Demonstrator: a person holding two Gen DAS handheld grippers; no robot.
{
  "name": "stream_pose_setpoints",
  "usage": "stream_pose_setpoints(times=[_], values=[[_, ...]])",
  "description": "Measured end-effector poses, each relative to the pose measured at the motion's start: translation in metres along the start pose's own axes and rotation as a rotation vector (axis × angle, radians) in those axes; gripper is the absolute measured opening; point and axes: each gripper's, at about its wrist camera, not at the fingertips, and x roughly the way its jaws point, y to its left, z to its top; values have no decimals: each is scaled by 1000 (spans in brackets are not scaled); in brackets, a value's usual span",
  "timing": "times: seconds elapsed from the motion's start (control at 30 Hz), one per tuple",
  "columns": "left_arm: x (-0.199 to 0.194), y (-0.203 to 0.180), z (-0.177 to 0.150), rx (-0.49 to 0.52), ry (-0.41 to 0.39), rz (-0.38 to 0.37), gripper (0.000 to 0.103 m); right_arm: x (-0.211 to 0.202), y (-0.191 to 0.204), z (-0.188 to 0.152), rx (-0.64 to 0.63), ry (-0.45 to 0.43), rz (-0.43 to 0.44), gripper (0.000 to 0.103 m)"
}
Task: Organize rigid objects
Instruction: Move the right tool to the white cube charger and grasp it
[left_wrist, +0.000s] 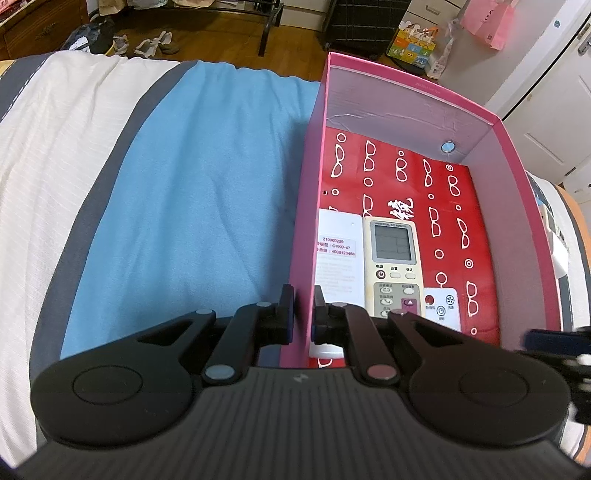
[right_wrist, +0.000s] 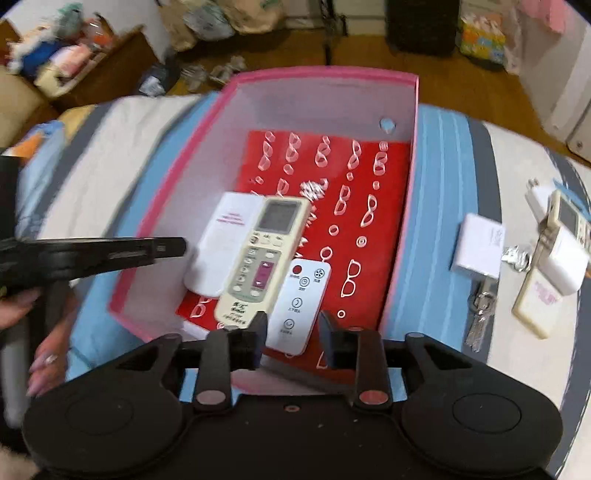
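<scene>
A pink box (left_wrist: 406, 99) with a red floor printed with glasses stands on the bed. Inside lie a beige air-conditioner remote (left_wrist: 393, 258), a white remote (left_wrist: 338, 254) face down with a label, and a small white fan remote (left_wrist: 443, 306). My left gripper (left_wrist: 303, 317) is shut on the box's left wall, one finger on each side. In the right wrist view the box (right_wrist: 325, 96) holds the beige remote (right_wrist: 266, 254), white remote (right_wrist: 221, 243) and small remote (right_wrist: 299, 306). My right gripper (right_wrist: 293, 336) hovers open over the small remote's near end, its pads apart from it.
Right of the box on the bedcover lie a flat white box (right_wrist: 478, 251), keys (right_wrist: 480, 310), a foil scrap (right_wrist: 517, 254), and another beige remote with a white charger (right_wrist: 554, 266). Blue cover (left_wrist: 203, 184) stretches left of the box. A hand (right_wrist: 44, 362) holds the left gripper.
</scene>
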Motion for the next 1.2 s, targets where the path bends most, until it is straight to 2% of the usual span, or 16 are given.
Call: stream_pose_setpoints(times=[0.17, 0.23, 0.37, 0.5, 0.7, 0.87, 1.1, 1.17, 1.2], values=[[1, 1, 0, -2, 1, -4, 7, -38, -36, -8, -30, -121, 31, 39], [2, 0, 0, -3, 2, -1, 7, -49, -60, -10, -34, -172, -7, 48], [1, 0, -1, -7, -1, 0, 7, -57, -114, -9, 40, -166, -67, 49], [1, -3, -1, -4, -2, 12, 7, -58, -164, -13, 139, -157, -69, 49], [3, -4, 0, 7, 12, 19, 7, -36, -216, -27, 301, -114, -65, 49], [7, -4, 2, 3, 24, 27, 7, -10, -238, -35, 338, -117, -74, 49], [10, -3, 2, 1, 29, 24, 7, 18, -242, -29, 315, -111, -104, 49], [10, -3, 2, -2, 29, 22, 7, 16, -239, -28, 287, -126, -133, 51], [10, -3, 2, -2, 29, 21, 7, 13, -238, -28, 274, -135, -144, 56]])
